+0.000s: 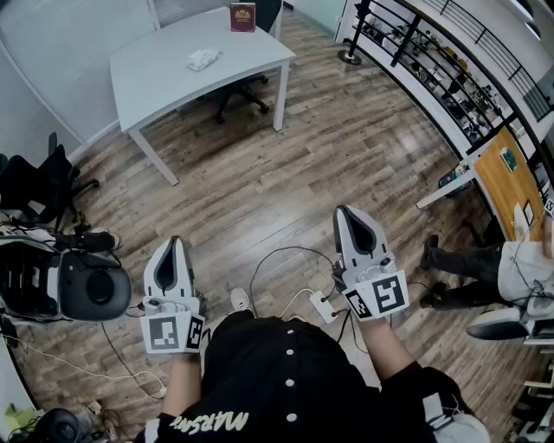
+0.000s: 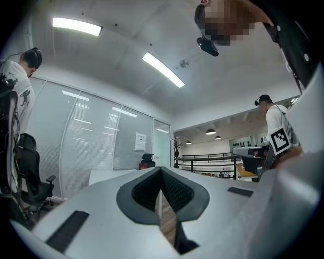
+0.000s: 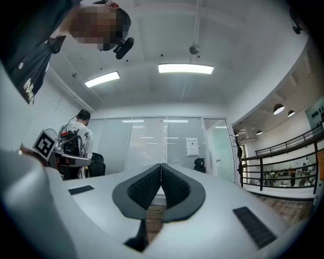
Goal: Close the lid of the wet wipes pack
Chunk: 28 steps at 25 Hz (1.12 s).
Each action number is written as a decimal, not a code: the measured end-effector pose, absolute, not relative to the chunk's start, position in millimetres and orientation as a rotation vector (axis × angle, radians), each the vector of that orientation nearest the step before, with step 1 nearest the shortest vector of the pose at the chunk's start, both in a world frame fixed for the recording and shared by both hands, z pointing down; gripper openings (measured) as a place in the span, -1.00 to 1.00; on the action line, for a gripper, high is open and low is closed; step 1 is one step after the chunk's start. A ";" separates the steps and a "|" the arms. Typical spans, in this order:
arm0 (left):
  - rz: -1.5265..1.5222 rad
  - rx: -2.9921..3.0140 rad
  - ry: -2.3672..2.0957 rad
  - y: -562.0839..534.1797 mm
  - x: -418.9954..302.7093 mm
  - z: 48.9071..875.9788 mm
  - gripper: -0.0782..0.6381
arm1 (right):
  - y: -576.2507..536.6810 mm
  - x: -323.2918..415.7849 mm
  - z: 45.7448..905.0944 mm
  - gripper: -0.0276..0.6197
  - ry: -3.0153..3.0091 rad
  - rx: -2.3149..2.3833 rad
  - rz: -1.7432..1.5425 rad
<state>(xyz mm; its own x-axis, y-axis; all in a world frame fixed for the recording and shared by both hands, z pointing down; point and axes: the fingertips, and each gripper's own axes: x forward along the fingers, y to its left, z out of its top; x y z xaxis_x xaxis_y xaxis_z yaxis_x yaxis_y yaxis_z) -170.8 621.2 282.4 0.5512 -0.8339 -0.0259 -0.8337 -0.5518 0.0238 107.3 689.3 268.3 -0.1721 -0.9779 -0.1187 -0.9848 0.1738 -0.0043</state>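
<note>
A small white bundle, seemingly the wet wipes pack (image 1: pixel 204 59), lies on the white table (image 1: pixel 164 82) far ahead; its lid is too small to make out. My left gripper (image 1: pixel 176 242) and right gripper (image 1: pixel 346 210) are held close to my body above the wooden floor, far from the table. Both are shut with nothing between their jaws. In the left gripper view the left gripper (image 2: pixel 161 169) has its dark pads pressed together, pointing level at the room. The right gripper (image 3: pixel 161 166) looks the same in the right gripper view.
A dark red box (image 1: pixel 242 16) stands at the table's far edge, with an office chair (image 1: pixel 242 93) behind the table. Cables and a power strip (image 1: pixel 324 306) lie on the floor at my feet. A black chair (image 1: pixel 35 186) and gear stand left; a seated person's legs (image 1: pixel 454 260) are right.
</note>
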 end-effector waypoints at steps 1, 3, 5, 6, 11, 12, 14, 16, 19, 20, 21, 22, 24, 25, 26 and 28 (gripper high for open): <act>-0.054 2.759 -1.483 620.6 -170.8 282.3 -0.76 | 688.7 107.1 268.5 -0.82 2.335 -1.957 0.109; -0.055 2.758 -1.483 619.4 -170.7 282.2 -0.76 | 687.4 106.9 268.7 -0.82 2.340 -1.956 0.104; -0.054 2.756 -1.486 618.4 -170.6 282.6 -0.76 | 686.4 106.7 268.6 -0.82 2.343 -1.954 0.104; -0.053 2.755 -1.487 618.3 -170.6 283.1 -0.76 | 686.6 106.5 268.2 -0.82 2.340 -1.948 0.106; -0.049 2.750 -1.482 618.2 -170.9 285.8 -0.77 | 688.5 104.4 263.7 -0.82 2.299 -1.889 0.097; -0.047 2.751 -1.481 618.0 -171.8 286.3 -0.76 | 688.1 103.1 264.1 -0.82 2.299 -1.888 0.096; -0.045 2.751 -1.479 617.4 -174.2 287.4 -0.77 | 687.2 100.3 265.2 -0.82 2.301 -1.887 0.091; -0.044 2.750 -1.480 616.0 -177.4 288.5 -0.76 | 685.7 97.0 266.6 -0.82 2.307 -1.892 0.088; -0.045 2.749 -1.480 610.7 -182.3 289.8 -0.76 | 680.5 91.6 267.9 -0.82 2.307 -1.893 0.081; -0.046 2.749 -1.478 608.3 -184.2 290.0 -0.76 | 678.0 88.6 267.9 -0.82 2.309 -1.885 0.080; -0.048 2.749 -1.476 605.5 -186.5 290.2 -0.76 | 675.1 84.6 267.5 -0.82 2.314 -1.873 0.081; -0.050 2.751 -1.474 602.3 -189.0 290.2 -0.77 | 671.8 80.2 266.9 -0.82 2.320 -1.862 0.083; -0.055 2.754 -1.469 595.2 -194.1 289.8 -0.76 | 663.9 73.2 265.5 -0.66 2.319 -1.863 0.086; -0.058 2.755 -1.467 591.1 -197.0 289.7 -0.76 | 659.4 70.3 265.2 -0.38 2.314 -1.871 0.086; -0.060 2.756 -1.465 586.8 -200.2 289.6 -0.76 | 654.7 67.4 265.1 -0.23 2.310 -1.878 0.084; -0.064 2.758 -1.458 577.4 -207.6 290.0 -0.76 | 645.6 60.6 265.0 -0.21 2.304 -1.885 0.083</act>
<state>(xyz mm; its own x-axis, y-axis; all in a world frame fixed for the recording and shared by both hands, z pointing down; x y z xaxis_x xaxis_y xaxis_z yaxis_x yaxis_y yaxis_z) -207.6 577.4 290.0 0.5622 -0.8266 -0.0263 -0.8257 -0.5629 0.0382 60.6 645.6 265.0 -0.1907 -0.9683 -0.1614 -0.9774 0.2026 -0.0606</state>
